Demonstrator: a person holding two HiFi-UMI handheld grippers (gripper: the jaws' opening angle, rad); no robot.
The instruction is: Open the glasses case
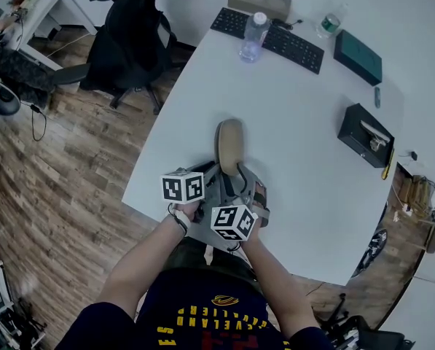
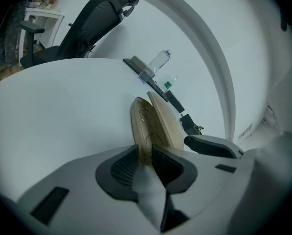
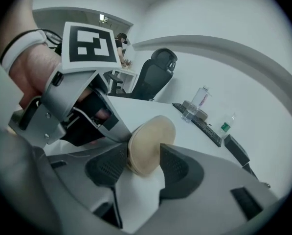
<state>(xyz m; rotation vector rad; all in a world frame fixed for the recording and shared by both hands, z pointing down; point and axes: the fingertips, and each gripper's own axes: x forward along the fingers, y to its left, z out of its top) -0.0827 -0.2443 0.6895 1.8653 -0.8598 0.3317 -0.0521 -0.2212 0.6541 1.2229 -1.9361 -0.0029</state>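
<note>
Gaping on the white counter (image 1: 297, 108), the glasses case (image 1: 229, 146) holds glasses (image 2: 148, 126); left gripper (image 2: 146, 161) and right gripper (image 3: 142, 166) each clamp one shell; wood floor (image 1: 57, 159) beyond.

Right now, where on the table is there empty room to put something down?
Bare table lies between the glasses case and the keyboard, and between the case and the black box at the right. The far edge is crowded: keyboard, water bottle, green box. The near edge is busy too: the left tool and right tool grip the case.
</note>
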